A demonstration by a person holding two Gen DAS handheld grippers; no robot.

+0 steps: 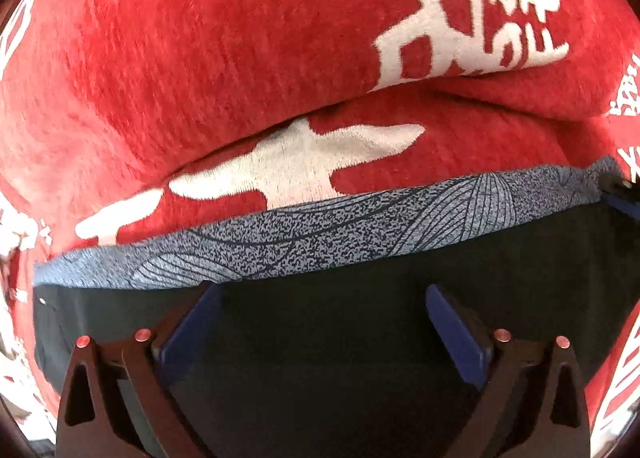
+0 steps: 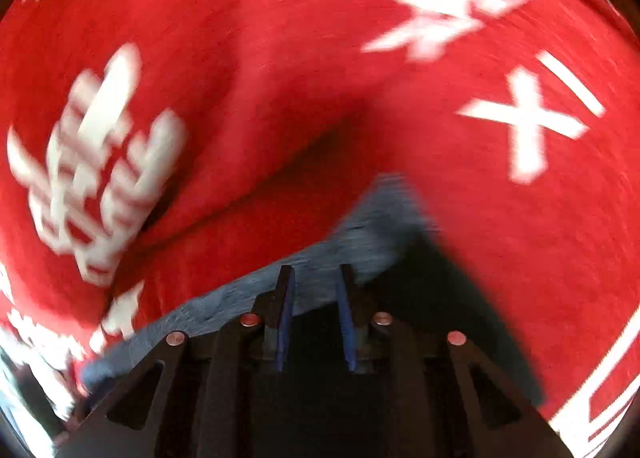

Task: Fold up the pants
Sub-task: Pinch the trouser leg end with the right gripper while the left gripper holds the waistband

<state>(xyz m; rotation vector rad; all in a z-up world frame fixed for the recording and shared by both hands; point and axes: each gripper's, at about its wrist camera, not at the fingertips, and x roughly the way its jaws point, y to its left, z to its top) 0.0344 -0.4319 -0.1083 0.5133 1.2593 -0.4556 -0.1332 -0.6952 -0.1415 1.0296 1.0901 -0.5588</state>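
I see my left gripper (image 1: 324, 298) with its two blue-padded fingers (image 1: 456, 334) spread wide apart, nothing between them, poised over the dark, nearly black pants (image 1: 320, 358). The pants lie flat on a plush red blanket with large white woven characters (image 1: 200, 58). A grey-blue waistband printed with fine dark leaf lines (image 1: 320, 234) runs across the left wrist view just beyond the fingertips, from the lower left up to the right edge. At that right edge a small piece of black and blue hardware (image 1: 618, 188) sits at the end of the waistband; I cannot tell what it is. Behind the waistband the blanket is creased into a long fold.

My right gripper (image 2: 314, 274) has its fingers (image 2: 285, 322) close to each other but with a clear gap between the blue pads, and no cloth is pinched there. The view is badly smeared. The fingertips sit over the edge where the dark fabric (image 2: 312, 338) meets the grey-blue band (image 2: 372, 226), at a corner of the garment that juts out over the red blanket (image 2: 280, 58).
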